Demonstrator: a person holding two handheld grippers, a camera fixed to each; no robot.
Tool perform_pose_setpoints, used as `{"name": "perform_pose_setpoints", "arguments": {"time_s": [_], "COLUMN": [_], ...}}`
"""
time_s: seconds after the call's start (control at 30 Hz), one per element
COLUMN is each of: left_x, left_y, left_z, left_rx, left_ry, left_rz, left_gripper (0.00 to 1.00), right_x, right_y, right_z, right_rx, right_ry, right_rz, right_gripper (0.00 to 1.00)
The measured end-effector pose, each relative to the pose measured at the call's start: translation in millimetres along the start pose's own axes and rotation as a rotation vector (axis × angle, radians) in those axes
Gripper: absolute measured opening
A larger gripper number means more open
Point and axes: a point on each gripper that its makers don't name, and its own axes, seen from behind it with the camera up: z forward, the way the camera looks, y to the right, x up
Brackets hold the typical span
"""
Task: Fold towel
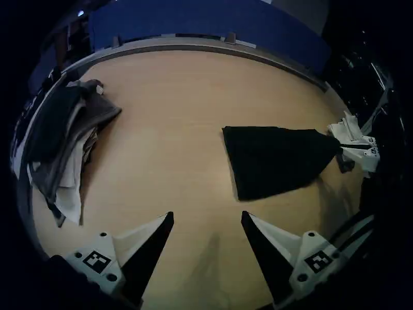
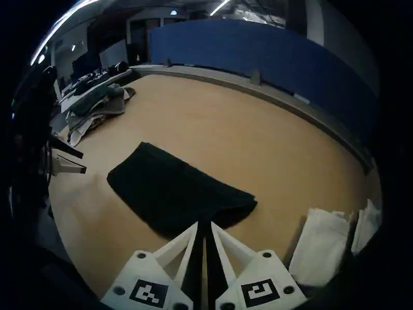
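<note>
A dark folded towel (image 1: 273,160) lies on the wooden table (image 1: 175,134), to the right of and beyond my left gripper (image 1: 206,214). That gripper is open and hovers over bare wood with nothing between its fingers. The towel's right corner is drawn to a point at my right gripper (image 1: 340,147). In the right gripper view the towel (image 2: 175,191) lies straight ahead, and my right gripper (image 2: 205,226) is shut on its near edge with the jaws almost together. The left gripper (image 2: 80,161) shows at the far left, apart from the towel.
A heap of grey and white cloths (image 1: 67,134) sits at the table's left end, seen again as a pile (image 2: 98,106). Folded white cloths (image 2: 325,243) lie just right of my right gripper. A blue partition (image 1: 206,23) runs along the far edge.
</note>
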Motion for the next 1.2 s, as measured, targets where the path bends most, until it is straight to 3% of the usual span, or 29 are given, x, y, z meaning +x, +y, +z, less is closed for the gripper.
{"name": "perform_pose_setpoints", "arguments": {"time_s": [0.33,0.77,1.2], "left_x": [-9,-19,-30], "left_y": [-17.4,-41.2,-58.0], "left_z": [-11.6,-27.5,-34.0], "left_rx": [0.015,0.038,0.056], "left_ry": [0.014,0.036,0.049], "left_rz": [-0.037,-0.095,-0.145], "left_gripper": [0.97,0.97,0.97], "right_x": [39,78,81], "right_y": [-26,-77,-146], "right_z": [10.7,30.3,68.9], "right_rx": [0.041,0.121,0.241], "right_ry": [0.033,0.059,0.027], "right_rz": [-0.093,-0.198,-0.291], "right_gripper": [0.02,0.02,0.02]}}
